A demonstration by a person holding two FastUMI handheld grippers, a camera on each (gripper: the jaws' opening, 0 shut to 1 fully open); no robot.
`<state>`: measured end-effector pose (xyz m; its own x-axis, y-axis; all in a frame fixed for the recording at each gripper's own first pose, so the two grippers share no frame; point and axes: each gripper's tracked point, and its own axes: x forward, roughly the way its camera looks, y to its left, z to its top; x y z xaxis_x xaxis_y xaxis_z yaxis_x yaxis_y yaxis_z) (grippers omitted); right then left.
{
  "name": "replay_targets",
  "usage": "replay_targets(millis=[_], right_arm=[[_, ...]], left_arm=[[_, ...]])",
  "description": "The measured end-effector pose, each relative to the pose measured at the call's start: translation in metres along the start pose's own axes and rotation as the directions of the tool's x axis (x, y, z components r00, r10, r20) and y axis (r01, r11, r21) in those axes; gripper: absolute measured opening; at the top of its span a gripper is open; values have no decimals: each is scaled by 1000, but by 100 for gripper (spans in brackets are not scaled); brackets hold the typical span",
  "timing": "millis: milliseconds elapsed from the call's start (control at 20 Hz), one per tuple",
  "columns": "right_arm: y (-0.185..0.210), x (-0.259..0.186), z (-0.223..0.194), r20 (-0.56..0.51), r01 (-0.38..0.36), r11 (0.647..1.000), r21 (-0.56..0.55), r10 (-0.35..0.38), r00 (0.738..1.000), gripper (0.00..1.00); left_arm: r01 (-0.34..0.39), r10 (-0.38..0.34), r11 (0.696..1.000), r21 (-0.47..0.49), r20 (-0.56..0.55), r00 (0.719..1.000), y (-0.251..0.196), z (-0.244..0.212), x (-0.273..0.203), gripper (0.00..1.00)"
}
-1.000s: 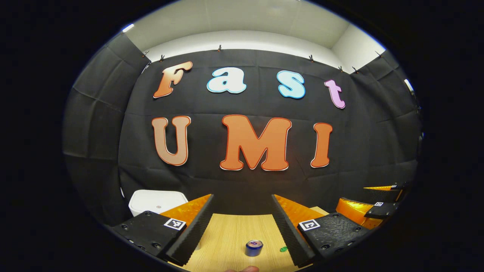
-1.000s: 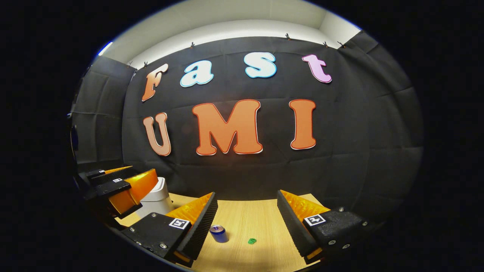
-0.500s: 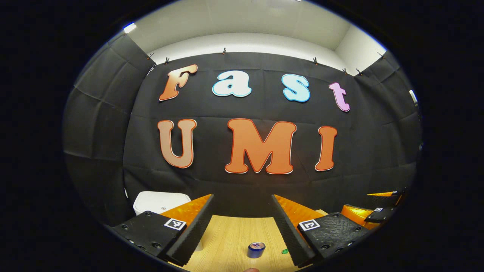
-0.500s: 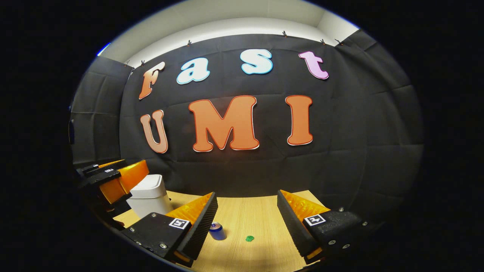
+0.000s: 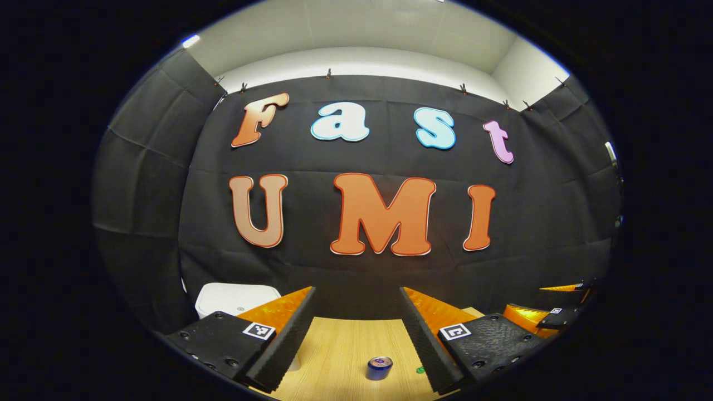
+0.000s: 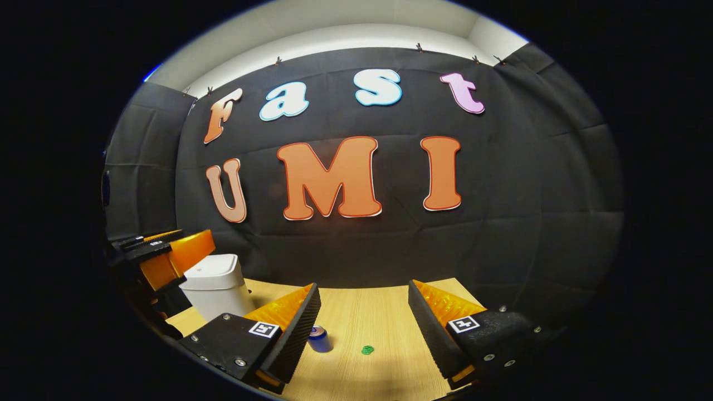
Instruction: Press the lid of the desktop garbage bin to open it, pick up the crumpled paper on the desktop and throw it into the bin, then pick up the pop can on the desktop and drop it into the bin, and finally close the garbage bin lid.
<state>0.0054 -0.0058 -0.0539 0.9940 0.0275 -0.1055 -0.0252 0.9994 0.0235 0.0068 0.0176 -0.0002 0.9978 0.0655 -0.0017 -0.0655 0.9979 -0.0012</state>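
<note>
Wood-look counter (image 6: 390,312) lies close under both grippers: the left gripper (image 5: 356,312) and the right gripper (image 6: 365,309) hold their fingers wide apart with nothing between them. A bit farther out, the blue pop can (image 5: 379,368) stands on the counter near a small green thing (image 6: 367,350), and I cannot spot any crumpled paper. Farther back on the left the white bin (image 6: 216,285) has its lid (image 5: 237,294) down, so it looks like nothing has gone in yet, and black cloth hangs behind it all.
</note>
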Motion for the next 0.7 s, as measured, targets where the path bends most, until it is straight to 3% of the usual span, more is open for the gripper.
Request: replay_targets(millis=[300, 400, 450, 600, 700], right_arm=[[0, 7, -1, -5, -3, 1000, -4, 3, 1000, 94], [0, 12, -2, -8, -5, 1000, -4, 5, 1000, 94], [1, 13, -2, -9, -7, 1000, -4, 7, 1000, 94], [6, 19, -2, -10, -20, 1000, -6, 20, 1000, 94], [9, 21, -2, -8, -27, 1000, -12, 27, 1000, 94]], left_arm=[[-59, 58, 998, 14, 29, 998, 28, 11, 12, 92], [-40, 39, 999, 26, 26, 999, 32, 13, 19, 91], [-32, 31, 999, 30, 16, 999, 35, 13, 23, 87], [-126, 125, 990, 59, 18, 992, 74, 16, 32, 79], [-145, 146, 985, 92, 1, 989, 92, 16, 40, 73]])
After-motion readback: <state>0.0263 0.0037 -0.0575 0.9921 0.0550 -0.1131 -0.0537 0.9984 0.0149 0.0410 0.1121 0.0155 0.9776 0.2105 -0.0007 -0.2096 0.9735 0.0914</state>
